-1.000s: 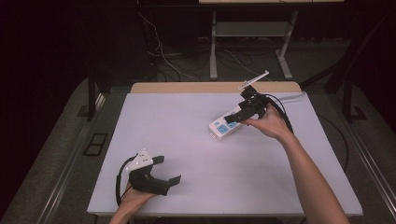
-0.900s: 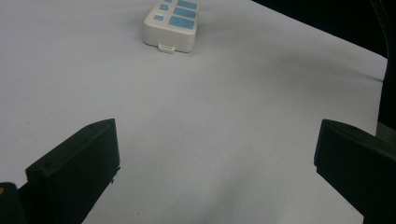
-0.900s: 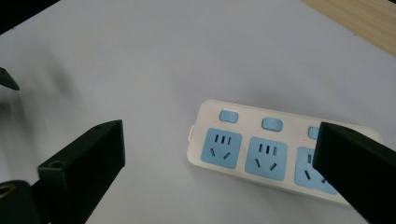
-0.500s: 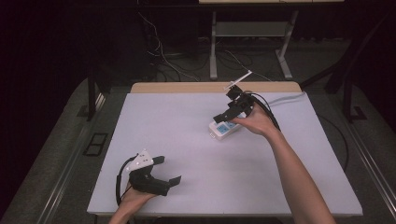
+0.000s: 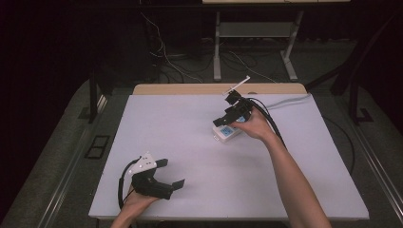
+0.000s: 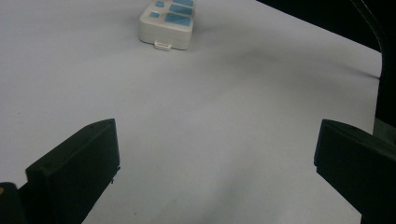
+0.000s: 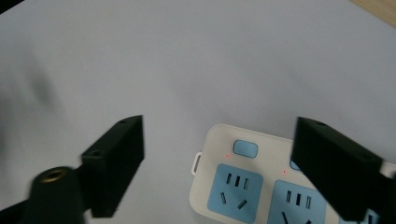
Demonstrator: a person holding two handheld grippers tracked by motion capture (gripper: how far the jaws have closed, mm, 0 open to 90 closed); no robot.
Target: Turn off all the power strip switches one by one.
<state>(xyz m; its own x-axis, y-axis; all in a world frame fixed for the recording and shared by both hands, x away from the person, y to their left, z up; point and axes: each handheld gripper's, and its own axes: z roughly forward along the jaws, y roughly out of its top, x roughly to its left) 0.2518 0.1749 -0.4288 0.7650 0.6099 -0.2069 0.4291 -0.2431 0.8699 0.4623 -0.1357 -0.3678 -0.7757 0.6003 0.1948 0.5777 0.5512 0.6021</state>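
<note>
power strip (image 5: 226,132) lies flat on the white table (image 5: 190,118), toward its far right part, well apart from the near left corner. it is white with blue socket faces and small blue switches; in the right gripper view tiny red dots glow beside the switches on the strip (image 7: 252,182).

right gripper (image 5: 227,119) hangs just over the strip's far end, held by the person's right hand (image 5: 254,126), with its cable (image 5: 273,126) trailing back along the forearm. its jaws have just been closing but stand apart; in the right gripper view the strip's end sits between them with a clear gap on the left side, and the pads are not pressing on it.

left gripper (image 5: 168,176) rests low at the near left of the table in the left hand (image 5: 138,199), jaws wide apart with nothing between them. in the left gripper view the strip (image 6: 167,23) lies far ahead on the bare table.
</note>
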